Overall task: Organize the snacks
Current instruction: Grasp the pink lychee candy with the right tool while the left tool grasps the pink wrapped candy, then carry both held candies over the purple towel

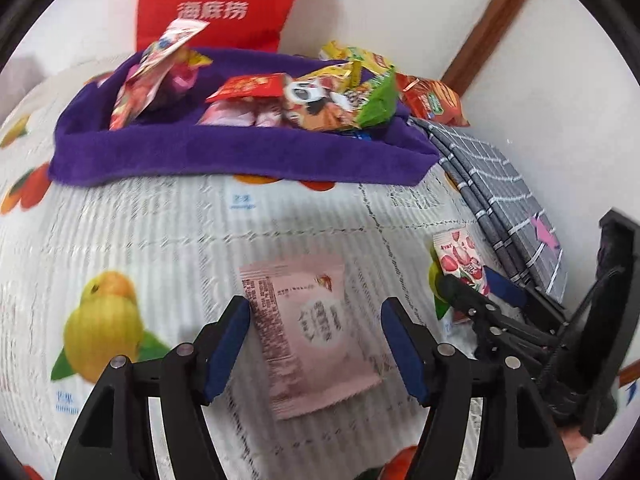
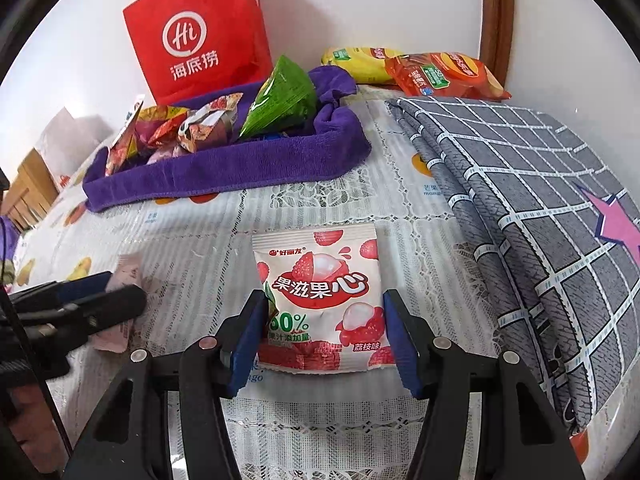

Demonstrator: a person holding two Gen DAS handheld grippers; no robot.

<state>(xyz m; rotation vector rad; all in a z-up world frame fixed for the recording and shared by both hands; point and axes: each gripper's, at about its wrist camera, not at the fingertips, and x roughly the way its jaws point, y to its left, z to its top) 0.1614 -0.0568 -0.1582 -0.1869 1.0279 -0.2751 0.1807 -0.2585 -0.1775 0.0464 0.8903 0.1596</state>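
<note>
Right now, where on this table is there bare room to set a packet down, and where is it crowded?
Bare tablecloth lies between the purple towel tray and the two packets: the pink one and the lychee one. Another patch sits left of the pink packet. The tray is heaped, and the folded grey cloth fills the right side.

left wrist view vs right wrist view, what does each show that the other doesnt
Only the left wrist view shows the full pink packet between the open left gripper, plus the pear print. Only the right wrist view shows the lychee gummy packet front-on between the open right gripper, plus the pink star. Both show the purple towel tray, red bag and grey checked cloth.
</note>
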